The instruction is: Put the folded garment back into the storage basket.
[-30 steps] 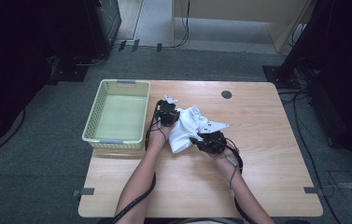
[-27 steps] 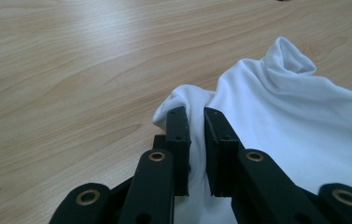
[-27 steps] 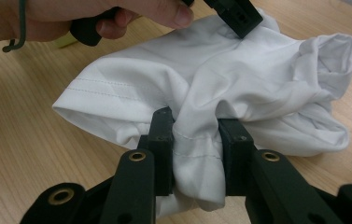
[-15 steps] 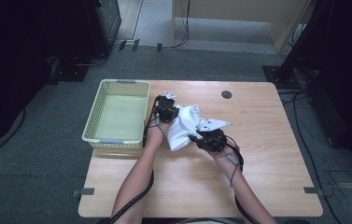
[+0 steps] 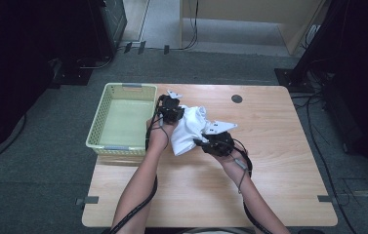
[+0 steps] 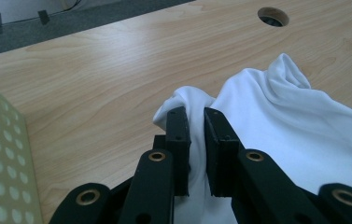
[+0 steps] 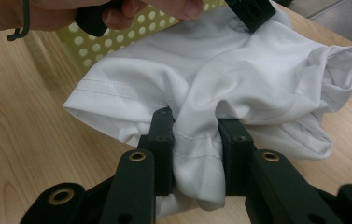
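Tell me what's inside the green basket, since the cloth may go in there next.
The basket looks empty: its pale bottom shows bare in the high view. Only the corner nearest the left claw is hidden behind that claw and hand. The white cloth is outside, over the table.

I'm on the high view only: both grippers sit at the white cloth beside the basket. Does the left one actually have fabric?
Observer: Yes. In the left gripper view the left gripper is shut on a fold of the white cloth.
Operator: And the right one?
Observer: The right gripper pinches a bunched, stitched hem between its fingers.
Operator: Is the cloth touching the basket?
Observer: I cannot tell; the right gripper view shows the basket directly behind the cloth.
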The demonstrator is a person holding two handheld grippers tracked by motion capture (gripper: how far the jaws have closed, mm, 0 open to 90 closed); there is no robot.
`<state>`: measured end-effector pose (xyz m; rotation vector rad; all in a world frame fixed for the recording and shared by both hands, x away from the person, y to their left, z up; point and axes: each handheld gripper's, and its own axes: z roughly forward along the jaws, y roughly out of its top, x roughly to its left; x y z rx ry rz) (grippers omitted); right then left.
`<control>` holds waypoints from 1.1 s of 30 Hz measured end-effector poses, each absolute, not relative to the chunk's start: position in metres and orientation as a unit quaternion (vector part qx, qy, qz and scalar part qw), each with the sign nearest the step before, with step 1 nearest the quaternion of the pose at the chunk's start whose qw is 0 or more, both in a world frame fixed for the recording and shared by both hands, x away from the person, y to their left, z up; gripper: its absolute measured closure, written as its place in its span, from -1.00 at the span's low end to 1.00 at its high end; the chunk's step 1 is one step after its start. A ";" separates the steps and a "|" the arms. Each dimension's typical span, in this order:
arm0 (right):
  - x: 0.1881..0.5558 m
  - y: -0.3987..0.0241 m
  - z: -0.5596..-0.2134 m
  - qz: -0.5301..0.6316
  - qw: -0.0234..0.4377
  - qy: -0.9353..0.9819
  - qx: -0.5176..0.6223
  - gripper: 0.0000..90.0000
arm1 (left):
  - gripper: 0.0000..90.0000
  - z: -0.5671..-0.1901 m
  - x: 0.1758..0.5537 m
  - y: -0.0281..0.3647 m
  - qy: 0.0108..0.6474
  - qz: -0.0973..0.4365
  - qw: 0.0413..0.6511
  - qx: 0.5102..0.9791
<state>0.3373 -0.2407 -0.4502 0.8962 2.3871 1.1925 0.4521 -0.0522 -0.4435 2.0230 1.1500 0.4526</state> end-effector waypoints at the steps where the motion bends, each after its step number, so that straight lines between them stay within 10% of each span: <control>1: 0.337 -0.240 -0.449 0.420 0.162 0.836 0.313 0.60 | 0.84 -0.443 0.452 -0.052 0.450 0.178 0.376 0.790; 33: 0.342 -0.208 -0.426 0.437 0.160 0.836 0.290 0.60 | 0.84 -0.412 0.451 -0.025 0.462 0.197 0.392 0.771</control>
